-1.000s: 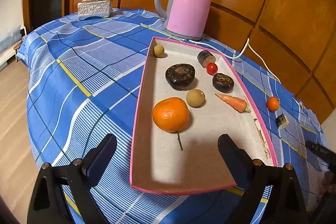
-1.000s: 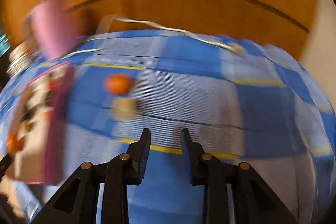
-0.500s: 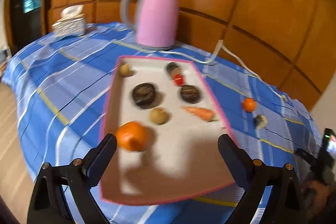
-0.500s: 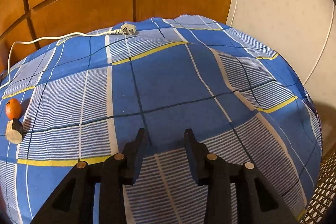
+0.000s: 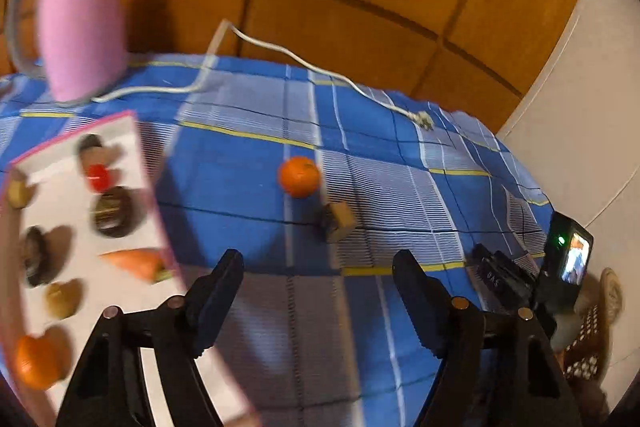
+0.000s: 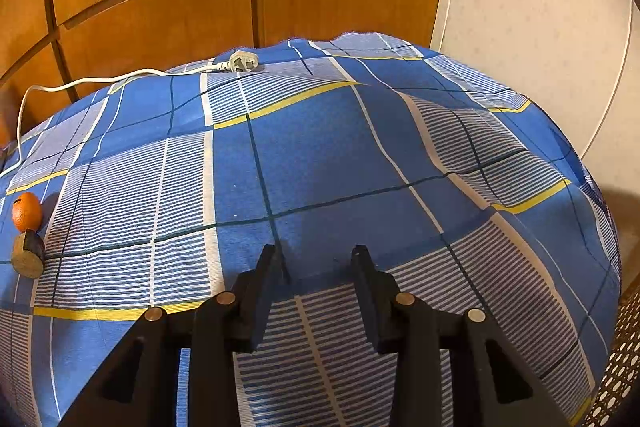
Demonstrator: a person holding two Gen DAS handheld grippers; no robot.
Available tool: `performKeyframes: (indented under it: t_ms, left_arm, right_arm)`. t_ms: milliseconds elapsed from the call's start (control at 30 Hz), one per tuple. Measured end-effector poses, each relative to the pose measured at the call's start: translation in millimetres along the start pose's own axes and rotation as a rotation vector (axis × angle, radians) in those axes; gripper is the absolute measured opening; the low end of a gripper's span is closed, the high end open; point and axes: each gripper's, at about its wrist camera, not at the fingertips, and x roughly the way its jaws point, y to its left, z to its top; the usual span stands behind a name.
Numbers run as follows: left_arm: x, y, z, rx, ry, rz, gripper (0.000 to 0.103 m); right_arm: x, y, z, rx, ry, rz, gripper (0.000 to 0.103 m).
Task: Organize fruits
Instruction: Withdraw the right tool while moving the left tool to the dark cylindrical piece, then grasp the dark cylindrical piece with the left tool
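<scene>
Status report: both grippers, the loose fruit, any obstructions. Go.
Left gripper jaws just closing, nothing between them; right gripper narrowly open, empty. Small orange tangerine and brown cut stub on blue checked cloth, outside pink-rimmed tray. Path unobstructed.

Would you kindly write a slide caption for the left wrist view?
Open left gripper faces a small orange and cut piece beside the pink-rimmed tray.

We saw a table under a blue plaid cloth. On it lay a pink-rimmed tray, a pink kettle, its white cord and plug, a small orange and a brown cut piece just beside it.
</scene>
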Motion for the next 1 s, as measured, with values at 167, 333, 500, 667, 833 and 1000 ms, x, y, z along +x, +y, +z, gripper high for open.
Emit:
performKeyframes:
  t_ms: [167,333,500,667,833,1000]
  left_arm:
    - [42,-11,12,-0.036,0.066,0.007,0.074]
    - [73,-14,20,-0.067,0.112,0.041,0.069]
    - [99,-17,22,-0.045,0.141,0.135,0.056]
    - [94,-16,17,-0.017,0.113,0.116,0.038]
    - [76,-6,4,-0.051,0.106,0.095,0.038]
    - [44,6,-8,-0.083,0.056,0.126,0.038]
  right_arm:
    - [0,-1,-1,0.002,-0.004,0.004,0.038]
    - [0,0,0,0.002,-0.007,0.004,0.039]
    - [0,0,-1,0.000,-0.007,0.002,0.039]
    - [-1,0,-1,-0.002,-0.008,0.001,0.039]
    - [-1,1,0,-0.005,-0.008,-0.002,0.039]
    - [-1,1,0,-0.006,-0.008,-0.003,0.039]
